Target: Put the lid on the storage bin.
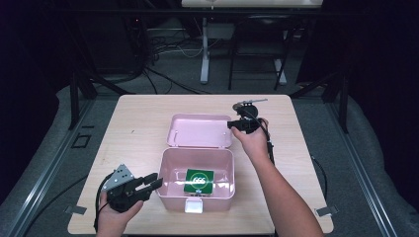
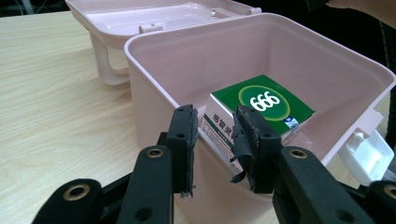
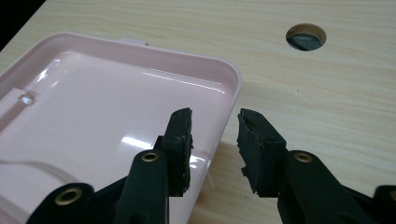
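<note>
Two grippers work around one landmark, the pink box (image 1: 197, 177), which sits open on the wooden table (image 1: 128, 143) near the person's edge. Behind the box, its hinged lid (image 1: 200, 131) lies flat and thrown back, inside up, probably so the interior stays free for reaching in. At the lid's far right corner the right gripper (image 1: 237, 125) straddles the rim, jaws spread with the lid's edge between them but not yet pinched; by the look of it, it is placed to take that corner and swing the lid over the box. Left of the box's front corner, the left gripper (image 1: 154, 183) waits low, its jaws apart and holding nothing, aimed at the near wall, perhaps to steady the box. Inside the box, on its floor toward the front, lies a small green carton (image 2: 261, 105), printed with "666" in white inside a ring; its white side panel carries small lettering too fine to read.
</note>
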Motion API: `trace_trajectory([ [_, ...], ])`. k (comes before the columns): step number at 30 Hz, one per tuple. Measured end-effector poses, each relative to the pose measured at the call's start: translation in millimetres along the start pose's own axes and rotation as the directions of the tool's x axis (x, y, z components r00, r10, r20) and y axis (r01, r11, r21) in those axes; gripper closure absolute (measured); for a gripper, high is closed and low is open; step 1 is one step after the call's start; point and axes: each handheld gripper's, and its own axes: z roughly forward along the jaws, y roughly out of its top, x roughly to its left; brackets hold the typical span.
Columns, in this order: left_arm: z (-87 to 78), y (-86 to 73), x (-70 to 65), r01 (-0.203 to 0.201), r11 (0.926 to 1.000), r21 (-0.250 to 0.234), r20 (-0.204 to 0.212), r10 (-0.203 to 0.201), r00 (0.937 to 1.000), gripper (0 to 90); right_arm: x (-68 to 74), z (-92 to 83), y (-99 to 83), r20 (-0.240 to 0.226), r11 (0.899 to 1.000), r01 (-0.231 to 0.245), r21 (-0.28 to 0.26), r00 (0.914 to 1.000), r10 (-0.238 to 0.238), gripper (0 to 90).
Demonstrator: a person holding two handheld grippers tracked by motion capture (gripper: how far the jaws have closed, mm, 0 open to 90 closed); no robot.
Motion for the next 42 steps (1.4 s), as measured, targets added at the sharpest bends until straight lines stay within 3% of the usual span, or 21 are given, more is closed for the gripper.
trace_trajectory([
  [3, 0.2, -0.4, 0.0, 0.001, 1.0000, 0.000, 0.000, -0.001, 1.0000, 68.3, -0.3, 3.0, 2.4, 0.012, 1.000, -0.003, 0.013, 0.9999, 0.003, 66.1],
  [5, 0.8, -1.0, 0.2, 0.003, 1.0000, 0.000, 0.000, -0.003, 1.0000, 68.7, -1.3, 7.6, 3.7, 0.005, 0.999, -0.037, 0.034, 0.9993, 0.037, 68.8],
  [16, 1.2, -1.6, 0.9, 0.000, 1.0000, 0.007, -0.005, 0.000, 1.0000, 69.7, -0.1, 22.5, 1.9, 0.033, 0.995, -0.041, 0.086, 0.9987, 0.039, 75.7],
  [22, 1.3, -1.6, 0.6, 0.000, 1.0000, 0.007, -0.006, 0.001, 1.0000, 70.2, -1.1, 26.3, 1.3, 0.032, 0.993, -0.067, 0.100, 0.9974, 0.064, 77.8],
  [35, 1.1, -1.9, 0.4, 0.003, 1.0000, 0.005, -0.007, -0.003, 1.0000, 71.0, 2.5, 15.8, 3.7, 0.025, 0.995, -0.090, 0.046, 0.9957, 0.089, 81.4],
  [42, 1.5, -2.0, -0.4, -0.002, 1.0000, 0.002, -0.016, 0.002, 0.9999, 71.0, 5.0, -0.3, 5.9, 0.006, 0.997, -0.076, -0.033, 0.9971, 0.076, 83.3],
])
